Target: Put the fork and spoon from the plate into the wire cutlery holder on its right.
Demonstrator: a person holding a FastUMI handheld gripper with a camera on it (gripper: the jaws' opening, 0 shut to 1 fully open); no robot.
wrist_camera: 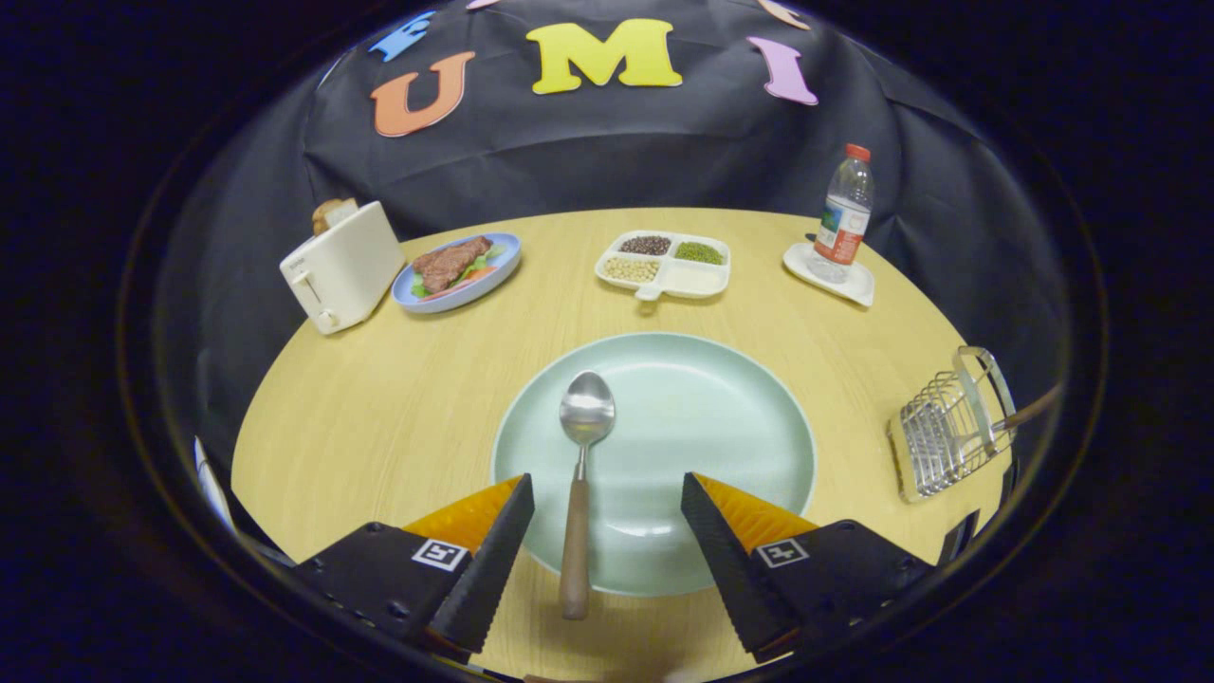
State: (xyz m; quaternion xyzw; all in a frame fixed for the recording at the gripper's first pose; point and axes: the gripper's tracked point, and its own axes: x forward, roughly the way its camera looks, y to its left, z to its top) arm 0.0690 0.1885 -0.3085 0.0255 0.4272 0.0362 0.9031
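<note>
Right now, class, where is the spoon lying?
In the gripper view, the spoon lies on the pale green plate, its wooden handle overhanging the near rim, between the open claw's fingers and closer to the left one.

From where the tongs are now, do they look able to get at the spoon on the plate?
Probably yes: the tongs are open, the spoon lies between their fingers on the plate, and nothing blocks it.
</note>
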